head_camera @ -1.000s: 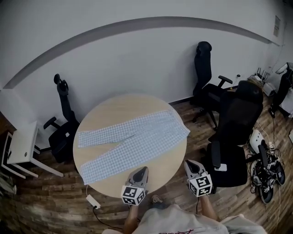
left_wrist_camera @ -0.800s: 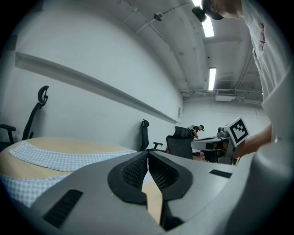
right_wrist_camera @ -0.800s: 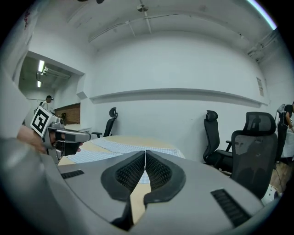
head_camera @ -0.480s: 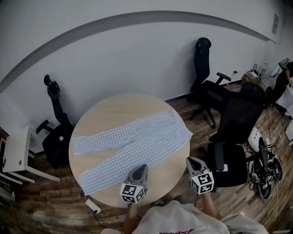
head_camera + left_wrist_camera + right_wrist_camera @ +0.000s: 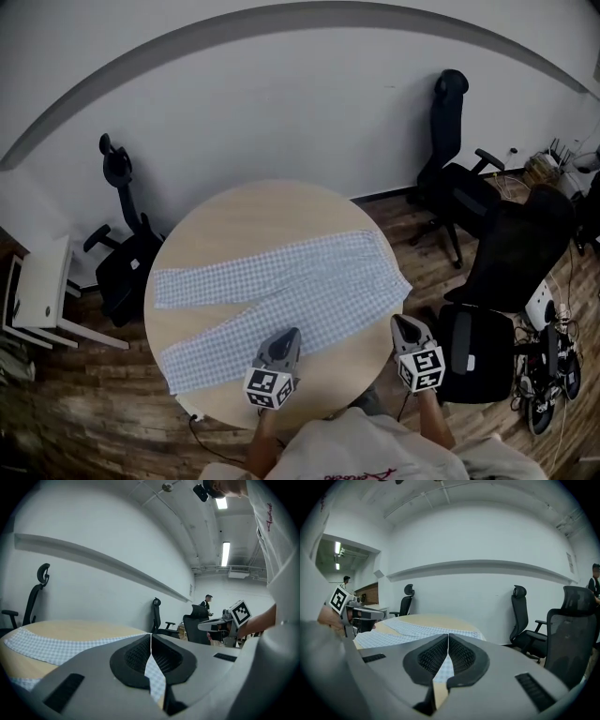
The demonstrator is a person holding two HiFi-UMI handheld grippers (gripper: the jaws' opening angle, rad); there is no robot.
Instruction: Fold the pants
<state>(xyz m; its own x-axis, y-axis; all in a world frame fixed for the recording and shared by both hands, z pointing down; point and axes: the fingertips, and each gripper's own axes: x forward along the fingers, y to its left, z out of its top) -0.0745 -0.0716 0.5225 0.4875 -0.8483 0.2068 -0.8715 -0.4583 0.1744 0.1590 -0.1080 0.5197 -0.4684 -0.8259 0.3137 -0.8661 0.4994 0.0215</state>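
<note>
Head view: a round wooden table (image 5: 253, 217) fills the middle of the frame, with the person's light shirt (image 5: 356, 452) at the bottom edge.
Pants: the light checked pants (image 5: 309, 277) lie flat and unfolded on the table. The waist is toward the right rim and the two legs fan out to the left rim.
Left gripper: the left gripper (image 5: 290, 333) is at lower centre, its tip over the near edge of the pants. Whether it touches the cloth cannot be told.
Left jaws: pressed together in the left gripper view, with nothing pinched. Checked cloth shows through the gap below the tips.
Right gripper: the right gripper (image 5: 402, 322) is at lower right, just off the table rim and near the waist corner, clear of the cloth.
Right jaws: pressed together in the right gripper view, with nothing between them. The table and pants lie beyond.
Marker cubes: one sits at the rear of each gripper, nearest the person.
Surroundings: a black office chair (image 5: 127, 267) stands left of the table. Another black chair (image 5: 457, 183) is at upper right against the white wall (image 5: 281, 103), and a third chair (image 5: 514, 253) is at right.
Floor: wooden boards (image 5: 84, 403), with a small white side table (image 5: 42, 292) at the left edge.
</note>
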